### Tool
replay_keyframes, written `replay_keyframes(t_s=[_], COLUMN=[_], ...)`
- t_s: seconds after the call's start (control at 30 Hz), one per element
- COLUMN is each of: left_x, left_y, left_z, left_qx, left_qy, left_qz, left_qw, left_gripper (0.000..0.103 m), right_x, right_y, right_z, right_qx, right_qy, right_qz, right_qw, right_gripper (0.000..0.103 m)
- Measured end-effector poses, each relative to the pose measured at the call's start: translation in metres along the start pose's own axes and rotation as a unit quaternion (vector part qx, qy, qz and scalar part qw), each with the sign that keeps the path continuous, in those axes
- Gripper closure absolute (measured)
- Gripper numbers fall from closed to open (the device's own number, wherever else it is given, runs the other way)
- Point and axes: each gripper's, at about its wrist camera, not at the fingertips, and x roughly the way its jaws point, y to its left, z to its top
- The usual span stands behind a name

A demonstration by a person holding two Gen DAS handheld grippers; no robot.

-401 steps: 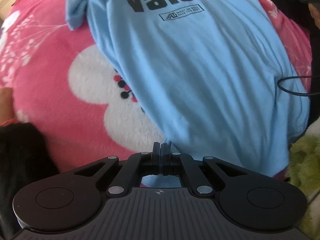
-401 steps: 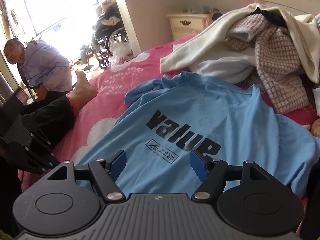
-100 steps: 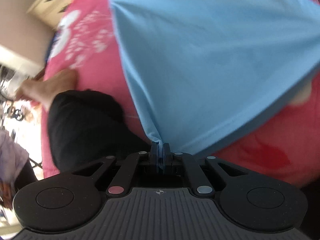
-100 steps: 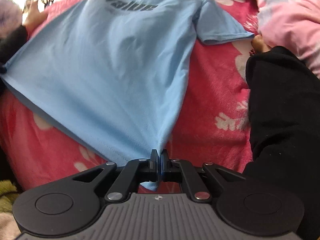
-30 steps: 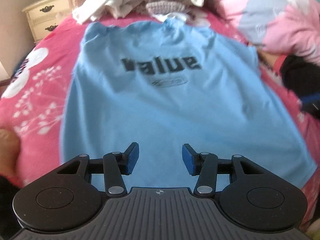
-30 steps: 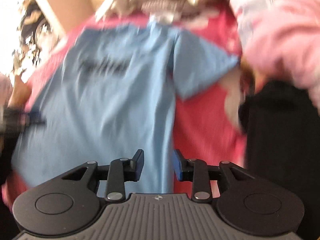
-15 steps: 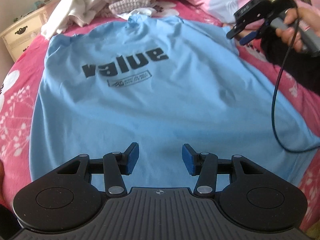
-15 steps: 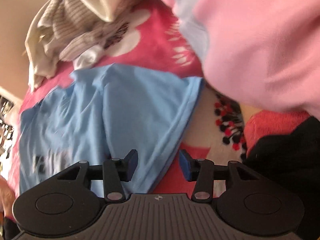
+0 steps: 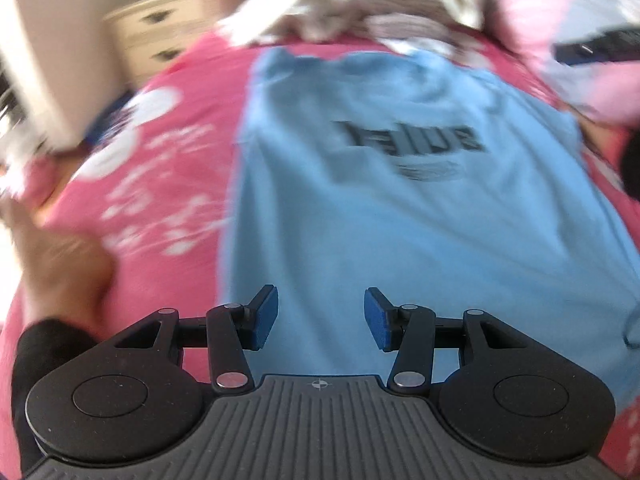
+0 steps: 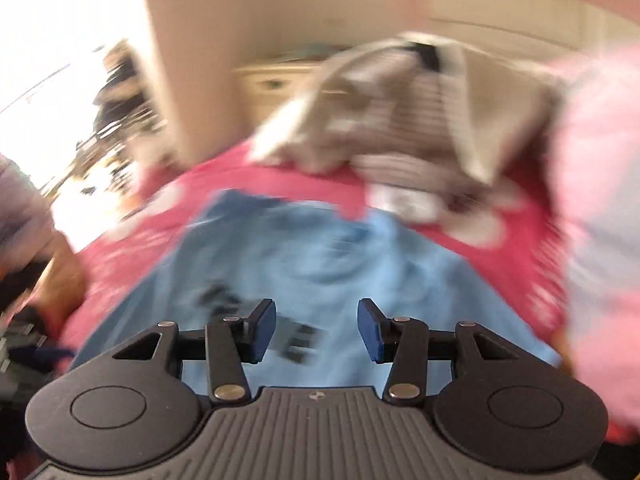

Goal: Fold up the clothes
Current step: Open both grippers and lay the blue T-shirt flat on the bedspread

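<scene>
Light blue cotton T-shirt (image 9: 400,208) with black lettering lies spread flat on the pink flowered bedspread (image 9: 160,184), ahead of both grippers. Left gripper (image 9: 321,322) and right gripper (image 10: 316,330): jaws apart, nothing between them.

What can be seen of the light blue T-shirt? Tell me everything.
The light blue T-shirt looks like soft, thin cotton. It lies spread flat, print side up, on the pink flowered bedspread, collar towards the heap of pale clothes. Black lettering with a small emblem beneath crosses its chest, blurred here. Slight wrinkles show near the collar. Neither claw holds it.
</scene>
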Motion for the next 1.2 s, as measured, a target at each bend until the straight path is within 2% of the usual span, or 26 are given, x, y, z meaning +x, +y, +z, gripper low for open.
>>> replay_keyframes(t_s=[0.13, 0.23, 0.3, 0.43, 0.57, 0.63, 0.67, 0.77, 0.9, 1.0, 1.1, 1.2], left_x=[0.01, 0.011, 0.008, 0.005, 0.002, 0.0, -0.002, -0.008, -0.017, -0.013, -0.005, 0.003], left_y=[0.035, 0.039, 0.038, 0.037, 0.031, 0.026, 0.024, 0.018, 0.022, 0.028, 0.032, 0.043], left_z=[-0.001, 0.0, 0.002, 0.003, 0.005, 0.009, 0.011, 0.016, 0.01, -0.002, -0.014, -0.025], left_qx=[-0.072, -0.062, -0.05, -0.056, -0.054, -0.047, -0.044, -0.036, -0.059, -0.068, -0.056, -0.06], left_qy=[0.012, 0.019, 0.012, 0.005, -0.002, -0.006, -0.008, -0.019, -0.031, -0.019, 0.002, 0.018], left_qz=[-0.001, 0.005, 0.006, -0.003, 0.007, 0.012, 0.017, 0.028, 0.032, 0.025, 0.027, 0.019], left_qw=[0.9973, 0.9979, 0.9987, 0.9984, 0.9985, 0.9988, 0.9989, 0.9988, 0.9973, 0.9972, 0.9981, 0.9978], left_gripper=[0.055, 0.055, 0.055, 0.055, 0.055, 0.055, 0.055, 0.055, 0.055, 0.055, 0.055, 0.055], right_x=[0.008, -0.005, -0.013, -0.026, -0.042, -0.063, -0.077, -0.111, -0.131, -0.137, -0.139, -0.141], right_y=[0.045, 0.046, 0.042, 0.042, 0.05, 0.06, 0.067, 0.086, 0.109, 0.126, 0.141, 0.147], right_z=[-0.005, -0.035, -0.068, -0.142, -0.202, -0.214, -0.215, -0.206, -0.181, -0.162, -0.152, -0.143], right_qx=[-0.056, -0.031, -0.008, 0.023, 0.081, 0.103, 0.106, 0.107, 0.085, 0.085, 0.108, 0.114], right_qy=[0.04, 0.085, 0.134, 0.233, 0.313, 0.316, 0.308, 0.266, 0.21, 0.165, 0.125, 0.086], right_qz=[0.027, 0.024, 0.016, -0.002, -0.012, -0.006, -0.001, 0.007, 0.026, 0.042, 0.048, 0.033], right_qw=[0.997, 0.996, 0.991, 0.972, 0.946, 0.943, 0.946, 0.958, 0.974, 0.982, 0.985, 0.989], right_gripper=[0.057, 0.058, 0.065, 0.068, 0.068, 0.068, 0.068, 0.068, 0.068, 0.068, 0.068, 0.068])
